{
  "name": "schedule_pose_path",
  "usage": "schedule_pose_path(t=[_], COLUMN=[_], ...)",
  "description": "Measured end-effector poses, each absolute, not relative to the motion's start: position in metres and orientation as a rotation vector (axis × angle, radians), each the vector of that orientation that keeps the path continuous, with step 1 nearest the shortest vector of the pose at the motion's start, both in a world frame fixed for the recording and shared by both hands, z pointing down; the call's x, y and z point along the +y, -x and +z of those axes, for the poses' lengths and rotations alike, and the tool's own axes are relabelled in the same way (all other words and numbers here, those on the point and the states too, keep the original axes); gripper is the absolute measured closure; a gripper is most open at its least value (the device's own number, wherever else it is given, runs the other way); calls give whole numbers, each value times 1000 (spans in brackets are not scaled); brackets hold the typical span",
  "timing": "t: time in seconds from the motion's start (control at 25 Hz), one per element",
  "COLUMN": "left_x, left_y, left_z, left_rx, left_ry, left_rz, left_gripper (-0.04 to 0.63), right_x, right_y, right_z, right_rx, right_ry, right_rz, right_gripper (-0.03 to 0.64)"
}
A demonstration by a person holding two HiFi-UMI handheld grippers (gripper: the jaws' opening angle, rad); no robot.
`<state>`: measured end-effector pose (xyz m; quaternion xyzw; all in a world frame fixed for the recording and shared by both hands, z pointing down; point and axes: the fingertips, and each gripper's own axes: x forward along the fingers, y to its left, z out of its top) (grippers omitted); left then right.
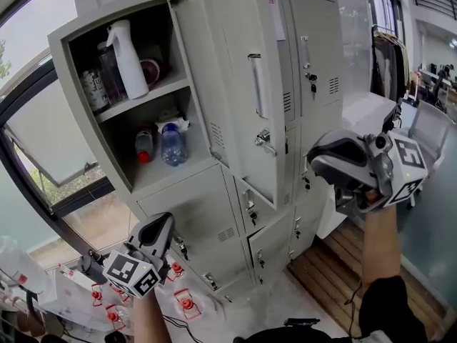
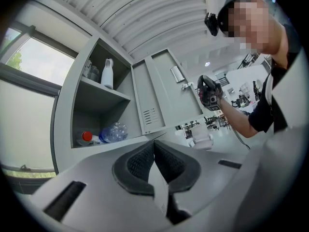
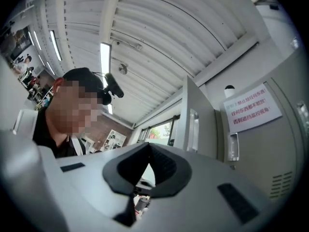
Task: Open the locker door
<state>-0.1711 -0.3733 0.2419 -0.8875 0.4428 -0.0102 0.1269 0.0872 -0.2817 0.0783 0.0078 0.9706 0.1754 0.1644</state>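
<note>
The locker (image 1: 86,56) and its door (image 1: 228,84) are showing pale grey. A white spray bottle (image 1: 128,56) is standing above a clear blue-capped bottle (image 1: 171,143) and a red-capped bottle (image 1: 144,147). The left gripper (image 1: 161,224) and right gripper (image 1: 320,157) are wearing grey shells, black pads and black-and-white square markers. The floor (image 1: 335,277) at the right is showing brown planks.

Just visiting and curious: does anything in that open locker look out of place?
Only slightly: the clear plastic bottle on the lower shelf looks crumpled. The locker door simply stands open.
</note>
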Motion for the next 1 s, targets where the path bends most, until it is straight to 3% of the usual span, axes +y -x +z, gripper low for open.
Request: schedule_pose_path(t=[1.0], left_x=[-215], left_y=[159], left_z=[376], left_rx=[1498], left_ry=[2699], left_rz=[332], left_gripper=[580], right_x=[-225], right_y=[19], right_z=[307], right_rx=[2740], right_ry=[178], right_rz=[131], right_gripper=[606])
